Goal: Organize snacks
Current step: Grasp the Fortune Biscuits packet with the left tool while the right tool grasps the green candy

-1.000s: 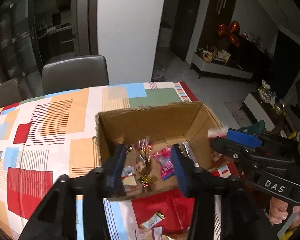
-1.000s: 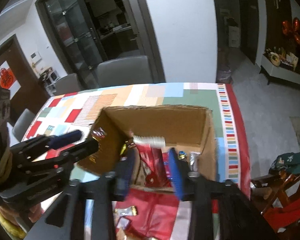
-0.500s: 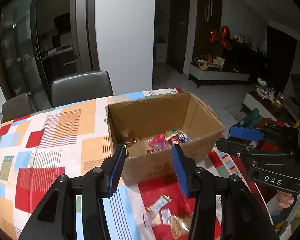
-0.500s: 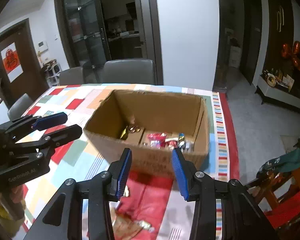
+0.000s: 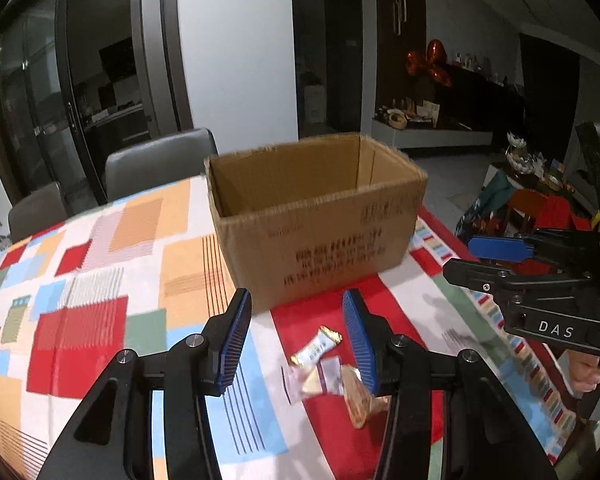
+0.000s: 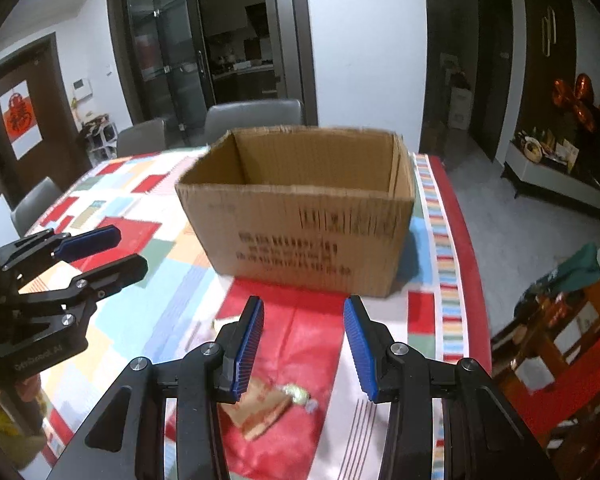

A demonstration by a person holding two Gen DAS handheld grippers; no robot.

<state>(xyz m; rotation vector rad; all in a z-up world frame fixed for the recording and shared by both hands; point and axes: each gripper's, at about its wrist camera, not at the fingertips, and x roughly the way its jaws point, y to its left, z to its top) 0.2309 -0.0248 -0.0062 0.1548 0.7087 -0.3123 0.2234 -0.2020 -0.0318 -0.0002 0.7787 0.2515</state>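
Note:
An open cardboard box (image 5: 320,224) stands on the patterned tablecloth; it also shows in the right wrist view (image 6: 300,216). Its inside is hidden from this low angle. Loose snacks lie in front of it: a white and gold bar (image 5: 316,351), a clear packet (image 5: 320,376) and an orange wrapper (image 5: 358,400). The right wrist view shows the orange wrapper (image 6: 260,408) and a green sweet (image 6: 296,394). My left gripper (image 5: 298,342) is open and empty above the snacks. My right gripper (image 6: 304,344) is open and empty, near the wrapper.
The table (image 5: 80,320) has a colourful checked cloth with a red border on the right (image 6: 472,280). Grey chairs (image 5: 160,164) stand behind it. A low bench with clutter (image 6: 560,340) sits past the table's right edge.
Both grippers have pulled back and dropped low, away from over the box. The red packet the right gripper held over the box is gone from its jaws.

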